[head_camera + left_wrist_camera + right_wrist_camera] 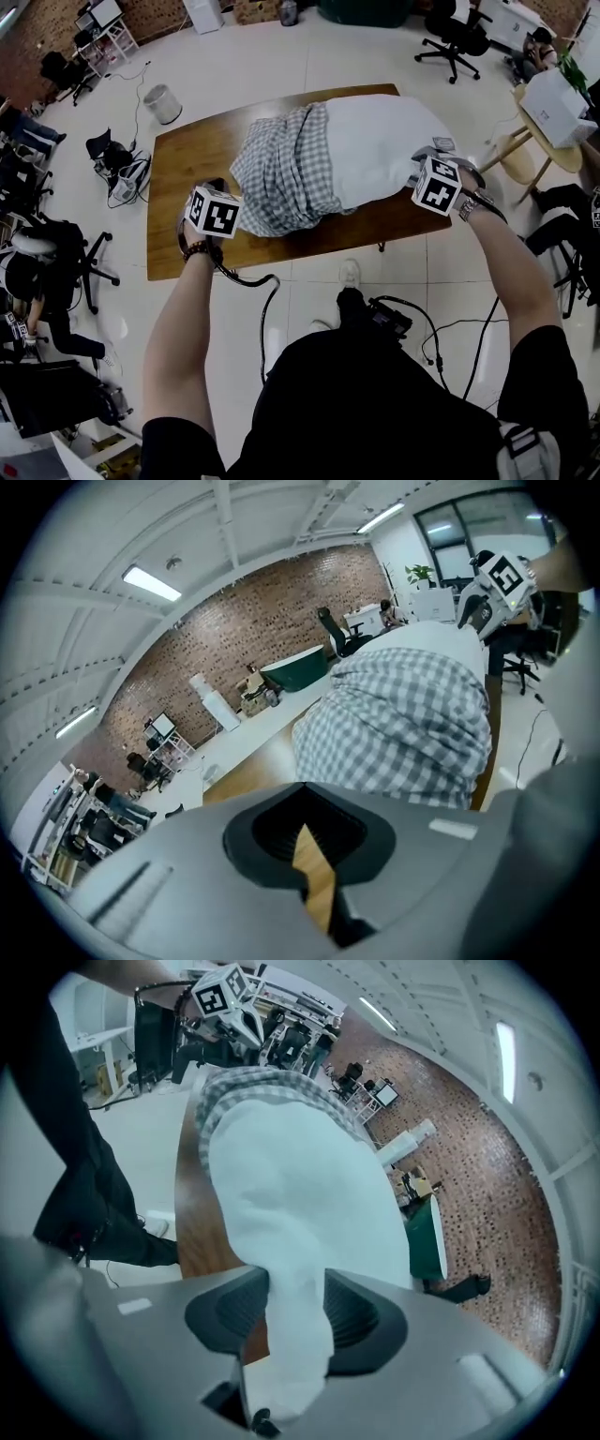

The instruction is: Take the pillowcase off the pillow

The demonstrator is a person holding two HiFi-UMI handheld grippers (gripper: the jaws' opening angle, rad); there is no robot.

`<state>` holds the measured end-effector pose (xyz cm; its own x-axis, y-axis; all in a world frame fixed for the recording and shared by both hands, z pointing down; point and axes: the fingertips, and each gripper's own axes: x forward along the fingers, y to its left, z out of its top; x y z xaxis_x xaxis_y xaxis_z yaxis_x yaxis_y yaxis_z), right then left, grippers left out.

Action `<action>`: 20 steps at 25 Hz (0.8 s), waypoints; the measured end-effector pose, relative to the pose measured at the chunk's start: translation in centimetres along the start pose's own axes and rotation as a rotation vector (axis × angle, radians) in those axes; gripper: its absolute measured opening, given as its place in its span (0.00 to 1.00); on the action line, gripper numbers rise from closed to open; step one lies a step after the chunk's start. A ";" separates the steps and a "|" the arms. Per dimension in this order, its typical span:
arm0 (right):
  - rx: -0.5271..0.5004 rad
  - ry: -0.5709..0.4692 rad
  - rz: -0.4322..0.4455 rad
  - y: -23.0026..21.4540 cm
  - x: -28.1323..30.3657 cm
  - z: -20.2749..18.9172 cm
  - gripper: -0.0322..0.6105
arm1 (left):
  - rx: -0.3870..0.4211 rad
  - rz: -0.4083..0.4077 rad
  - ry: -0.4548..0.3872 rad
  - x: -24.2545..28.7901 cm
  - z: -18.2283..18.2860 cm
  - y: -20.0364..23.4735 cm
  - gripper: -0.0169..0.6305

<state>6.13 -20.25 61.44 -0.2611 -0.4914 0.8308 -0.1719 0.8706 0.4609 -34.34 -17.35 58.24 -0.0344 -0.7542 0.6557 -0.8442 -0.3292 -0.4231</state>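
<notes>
On table point(187, 159) | right gripper point(286, 1316) jaws clamp pillow point(384, 141) | left gripper point(314, 860) jaws narrow, empty | pillowcase point(286, 169) hides half

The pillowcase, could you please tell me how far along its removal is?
Done: the checked pillowcase is bunched over the half of the pillow nearer the left gripper; the other half is bare. In hand: the right gripper clamps the bare corner; the left gripper, jaws nearly together, holds nothing. Left: pulling the pillowcase fully off.
</notes>
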 end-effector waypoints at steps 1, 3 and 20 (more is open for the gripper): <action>0.003 -0.009 0.018 0.1 -0.6 0.3 0.35 | 0.001 -0.010 -0.014 0.0 0.7 -0.3 0.04; 0.016 -0.041 0.047 0.3 -2.1 1.1 0.37 | 0.002 -0.030 -0.037 -0.1 1.8 -0.8 0.04; 0.072 -0.206 0.091 -5.0 -6.2 9.4 0.44 | 0.036 -0.192 -0.154 -1.8 12.2 -1.3 0.25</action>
<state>-0.36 -21.80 51.07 -0.4654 -0.4115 0.7836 -0.2043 0.9114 0.3573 -26.62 -22.52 49.99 0.2091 -0.7530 0.6239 -0.8079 -0.4925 -0.3236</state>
